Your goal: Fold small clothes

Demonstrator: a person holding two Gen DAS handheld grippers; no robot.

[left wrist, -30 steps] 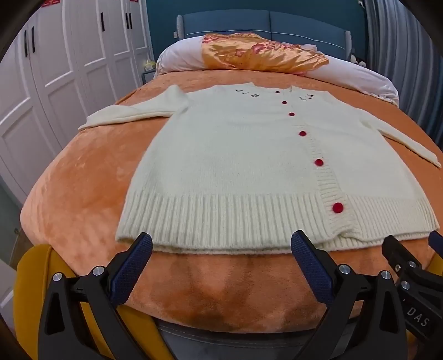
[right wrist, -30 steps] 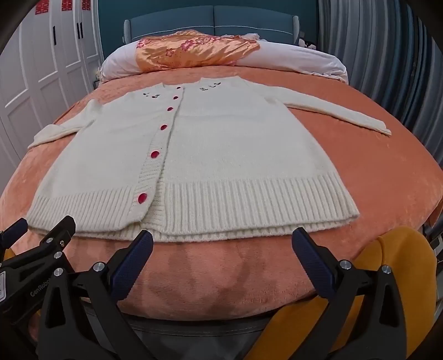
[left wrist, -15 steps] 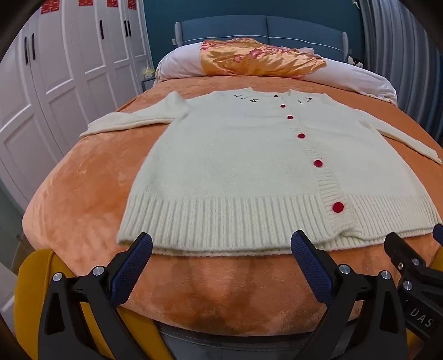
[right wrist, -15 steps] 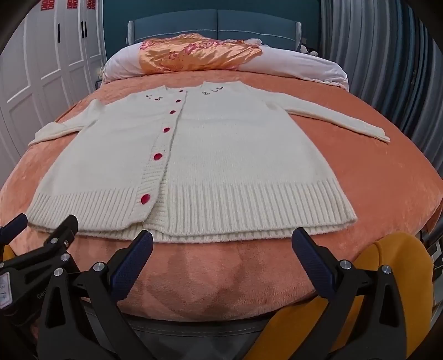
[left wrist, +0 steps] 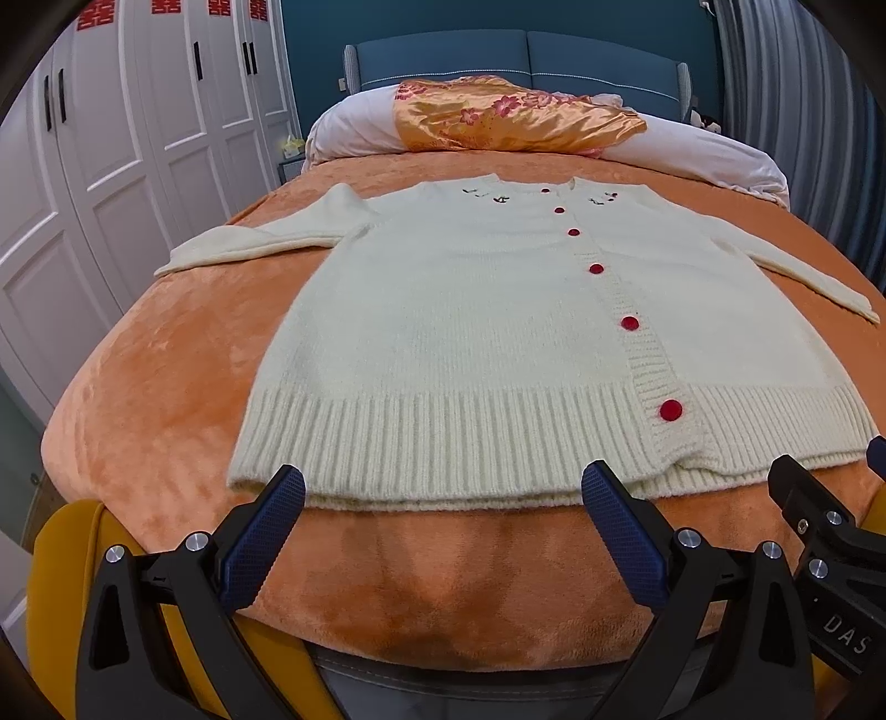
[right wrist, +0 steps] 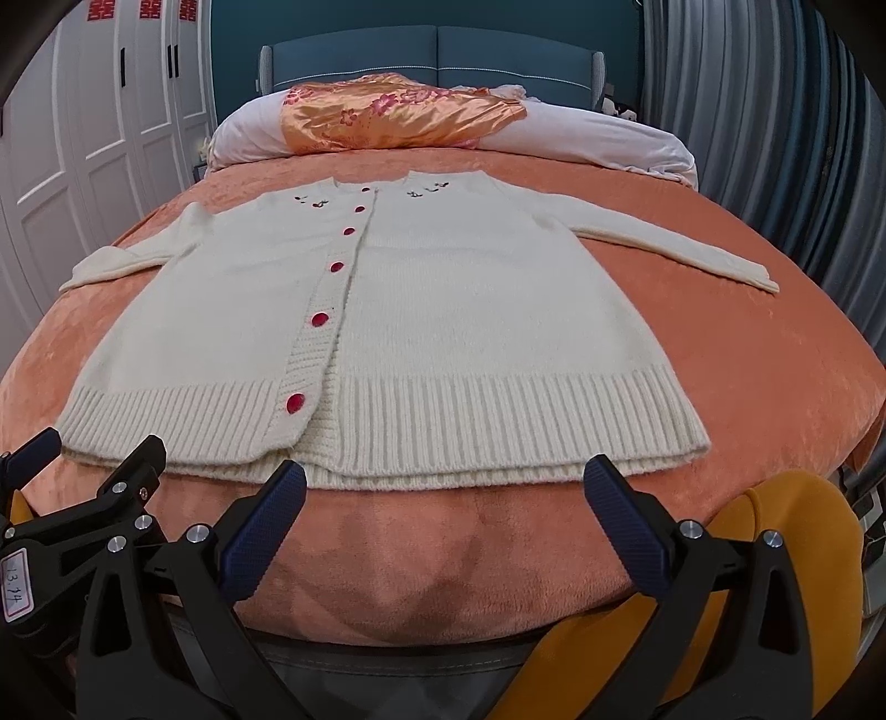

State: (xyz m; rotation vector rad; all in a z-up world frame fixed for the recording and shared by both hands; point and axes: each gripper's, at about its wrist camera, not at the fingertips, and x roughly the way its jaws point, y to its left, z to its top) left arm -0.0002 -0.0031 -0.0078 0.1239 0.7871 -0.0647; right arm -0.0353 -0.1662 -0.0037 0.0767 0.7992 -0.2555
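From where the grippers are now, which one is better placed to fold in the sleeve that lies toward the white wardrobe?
The left gripper. It is open, near the cardigan hem on the wardrobe side, nearer that sleeve.

both fisheye views sit low at the foot of the bed [left wrist: 138,387], facing the headboard [right wrist: 437,52]. the left wrist view stands further left, the right wrist view further right; each catches the other's hand-held gripper at its edge. both share the cardigan [left wrist: 470,332].
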